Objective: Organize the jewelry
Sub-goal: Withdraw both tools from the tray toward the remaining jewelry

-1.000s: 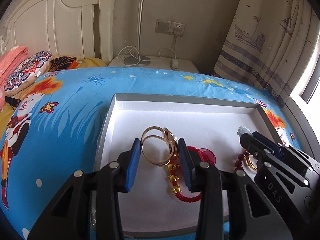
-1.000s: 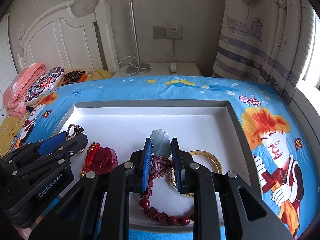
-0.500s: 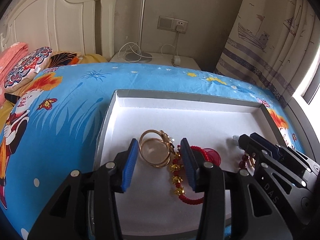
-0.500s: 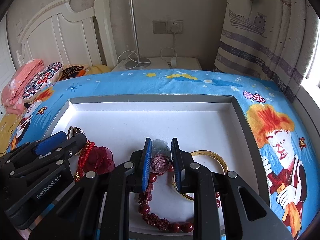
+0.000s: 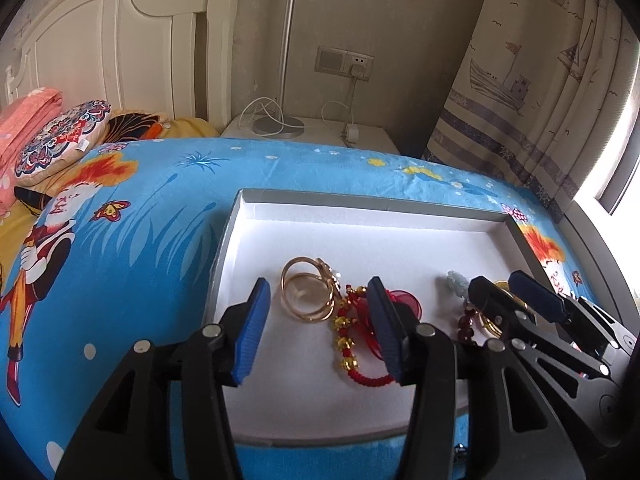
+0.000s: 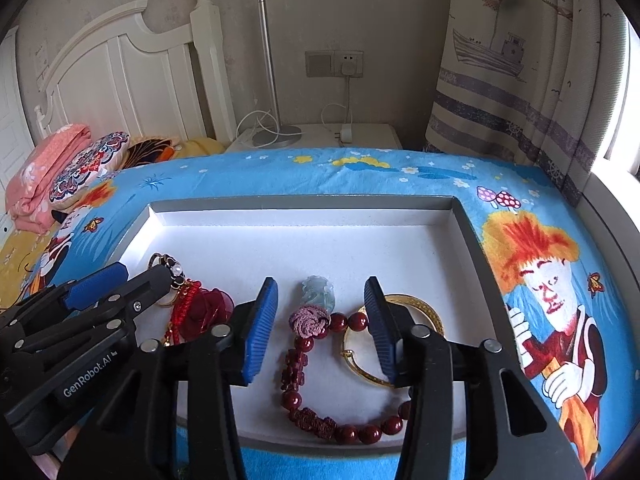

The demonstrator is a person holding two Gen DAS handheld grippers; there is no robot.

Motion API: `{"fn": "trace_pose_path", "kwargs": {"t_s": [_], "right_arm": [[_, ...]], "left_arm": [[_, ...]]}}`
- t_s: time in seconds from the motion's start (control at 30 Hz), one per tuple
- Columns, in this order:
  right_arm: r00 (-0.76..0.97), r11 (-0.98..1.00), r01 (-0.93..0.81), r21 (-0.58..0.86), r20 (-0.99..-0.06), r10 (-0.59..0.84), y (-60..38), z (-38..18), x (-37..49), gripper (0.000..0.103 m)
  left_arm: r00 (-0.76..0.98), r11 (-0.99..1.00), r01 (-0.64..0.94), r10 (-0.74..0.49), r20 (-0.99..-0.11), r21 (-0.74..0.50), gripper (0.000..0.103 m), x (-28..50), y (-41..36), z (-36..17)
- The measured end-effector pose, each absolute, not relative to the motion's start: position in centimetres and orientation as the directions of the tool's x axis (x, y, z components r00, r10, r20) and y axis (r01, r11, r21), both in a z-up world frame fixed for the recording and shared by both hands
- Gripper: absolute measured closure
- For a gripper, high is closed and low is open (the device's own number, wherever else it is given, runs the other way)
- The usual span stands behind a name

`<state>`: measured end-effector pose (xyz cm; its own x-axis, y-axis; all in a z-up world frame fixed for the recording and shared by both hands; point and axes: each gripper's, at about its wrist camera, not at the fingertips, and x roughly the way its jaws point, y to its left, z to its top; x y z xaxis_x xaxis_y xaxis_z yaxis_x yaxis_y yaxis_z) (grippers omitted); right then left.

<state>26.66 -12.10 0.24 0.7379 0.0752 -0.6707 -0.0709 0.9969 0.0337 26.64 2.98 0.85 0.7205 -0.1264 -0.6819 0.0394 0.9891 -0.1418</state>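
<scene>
Where the left tool (image 5: 318, 328) clamped the gold rings (image 5: 307, 295) a second ago, its blue pads (image 5: 252, 334) now stand apart and clear of them; the jaws have just been opening. The rings lie on the white floor of the tray (image 5: 360, 200), between the pads but touching neither. Just right of them lies a red cord bracelet with gold beads (image 5: 352, 344), partly behind the right pad, with a red gauze flower (image 5: 408, 304) beside it; neither has shifted noticeably.

Further right, the right tool (image 6: 320, 322) has let go as well. A second ago its pads pinched the pink knot (image 6: 310, 320) under the pale green jade pendant (image 6: 318, 294); now they are well apart, the jaws having just been opening, and nothing presses against either pad (image 6: 260, 330). Pendant and knot, earlier lifted, now rest on the tray floor between the pads. The dark red bead bracelet (image 6: 304, 392) curves from the knot toward the tray's near edge. A gold bangle (image 6: 416, 308) lies at the right, partly hidden behind the right pad, unmoved.

The tray sits on the blue cartoon-print bed (image 6: 360, 168), as before. Both tools hang over the tray's near half, side by side, pointing down at its floor.
</scene>
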Motion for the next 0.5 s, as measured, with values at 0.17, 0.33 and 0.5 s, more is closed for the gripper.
{"fn": "trace_pose_path", "kwargs": {"t_s": [0.17, 0.33, 0.5], "right_arm": [[0.751, 0.997, -0.059, 0.052, -0.656, 0.078, -13.1, 1.0, 24.6, 0.058], [0.759, 0.997, -0.051, 0.060, -0.647, 0.078, -14.1, 1.4, 22.3, 0.057], [0.768, 0.997, -0.035, 0.075, -0.636, 0.075, -15.5, 1.8, 19.3, 0.056]], "left_arm": [[0.740, 0.988, 0.030, -0.125, -0.661, -0.153, 0.054, 24.4, 3.4, 1.9], [0.766, 0.987, 0.006, -0.109, -0.633, -0.163, 0.054, 21.2, 4.4, 3.2], [0.789, 0.983, -0.031, -0.086, -0.609, -0.179, 0.054, 17.7, 5.7, 4.3]]}}
